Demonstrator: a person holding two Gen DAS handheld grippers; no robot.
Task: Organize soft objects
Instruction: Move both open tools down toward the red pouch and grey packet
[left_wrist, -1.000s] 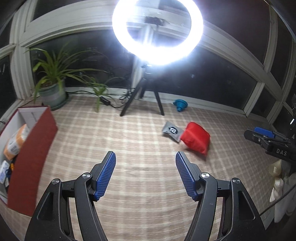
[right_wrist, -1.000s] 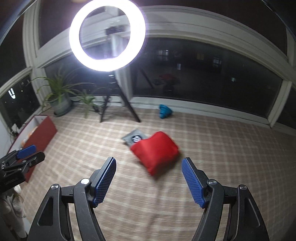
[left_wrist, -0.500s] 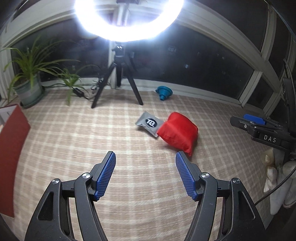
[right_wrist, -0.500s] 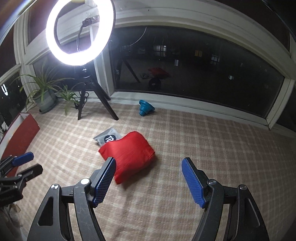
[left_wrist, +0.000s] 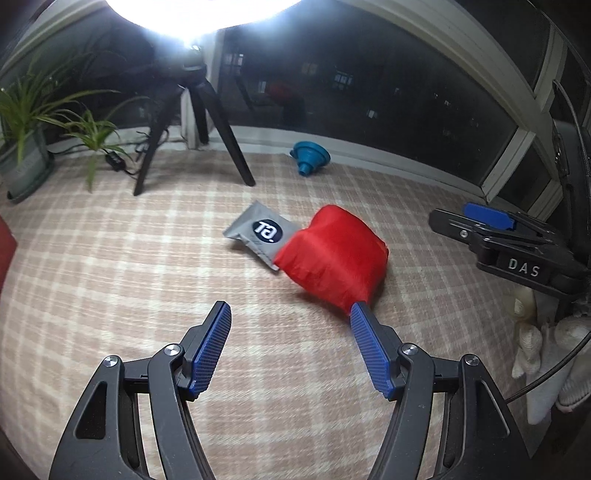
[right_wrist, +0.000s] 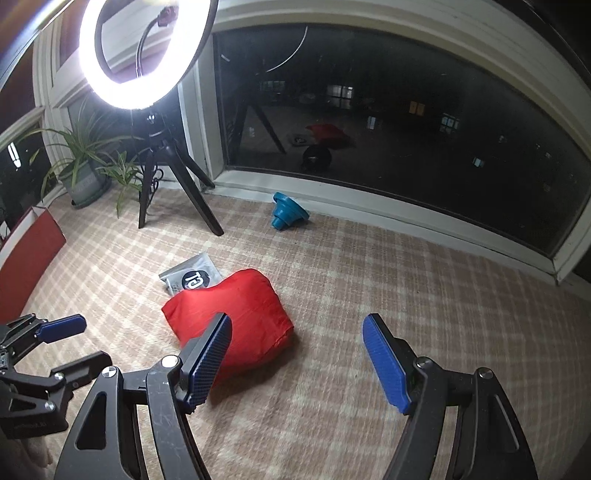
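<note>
A puffy red fabric bag (left_wrist: 334, 254) (right_wrist: 236, 314) lies on the checked beige rug, partly covering a flat grey pouch (left_wrist: 258, 232) (right_wrist: 192, 277) with a dark round logo. My left gripper (left_wrist: 290, 317) hovers open just in front of the bag, its right fingertip over the bag's near edge. My right gripper (right_wrist: 297, 325) is open too, with the bag behind its left finger and bare rug between the pads. Each gripper shows at the side of the other's view: the right gripper (left_wrist: 480, 221) and the left gripper (right_wrist: 55, 328). Neither holds anything.
A blue collapsible funnel (left_wrist: 308, 157) (right_wrist: 286, 214) lies by the window sill. A ring light on a black tripod (right_wrist: 166, 166) stands at the back left, beside potted plants (right_wrist: 83, 173). A red box (right_wrist: 29, 254) sits at the far left. Pale cloth (left_wrist: 535, 339) is bunched at the right.
Both grippers have come forward and down toward the red bag, which now looks larger and nearer. The red box has slid almost out of the left wrist view. Jaw openings are unchanged.
</note>
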